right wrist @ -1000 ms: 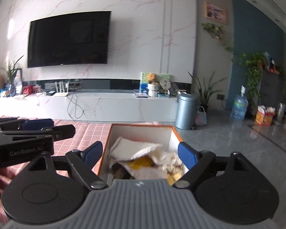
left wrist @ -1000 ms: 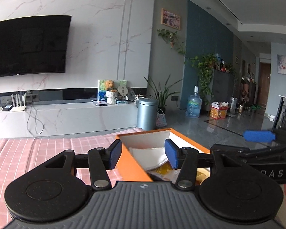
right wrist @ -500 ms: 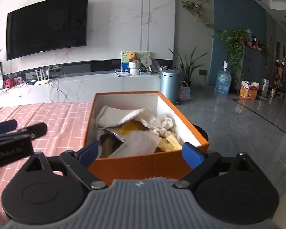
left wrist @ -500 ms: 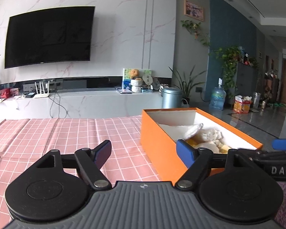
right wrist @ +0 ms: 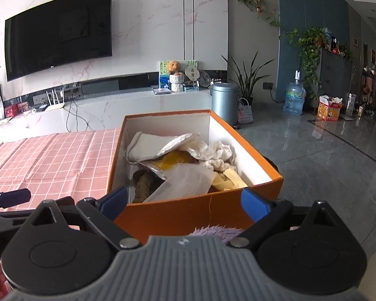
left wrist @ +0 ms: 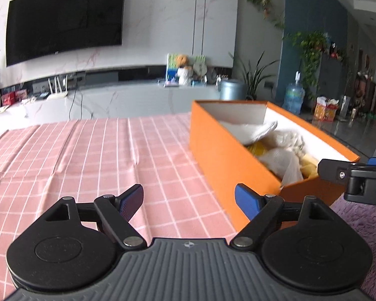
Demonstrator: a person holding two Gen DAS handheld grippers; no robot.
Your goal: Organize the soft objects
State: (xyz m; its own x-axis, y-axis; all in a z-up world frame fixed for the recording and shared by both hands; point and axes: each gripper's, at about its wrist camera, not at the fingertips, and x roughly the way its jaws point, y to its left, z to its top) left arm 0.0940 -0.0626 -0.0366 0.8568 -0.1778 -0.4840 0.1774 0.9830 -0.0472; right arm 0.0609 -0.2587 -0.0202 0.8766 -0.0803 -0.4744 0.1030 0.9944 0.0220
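We see both grippers wide apart, holding nothing. The purple fuzzy thing [right wrist: 214, 231] lies at 6 o'clock under the right gripper [right wrist: 184, 203], touching the box [right wrist: 188, 215] near wall; it is nearer the right hand. The left gripper [left wrist: 189, 202] hovers over the pink cloth [left wrist: 87, 155], box at its 2 o'clock, long axis running 12 to 6. The box holds a white pouch [right wrist: 153, 145], yellow packet [right wrist: 174, 160], rags, a mesh bag [right wrist: 185, 181].
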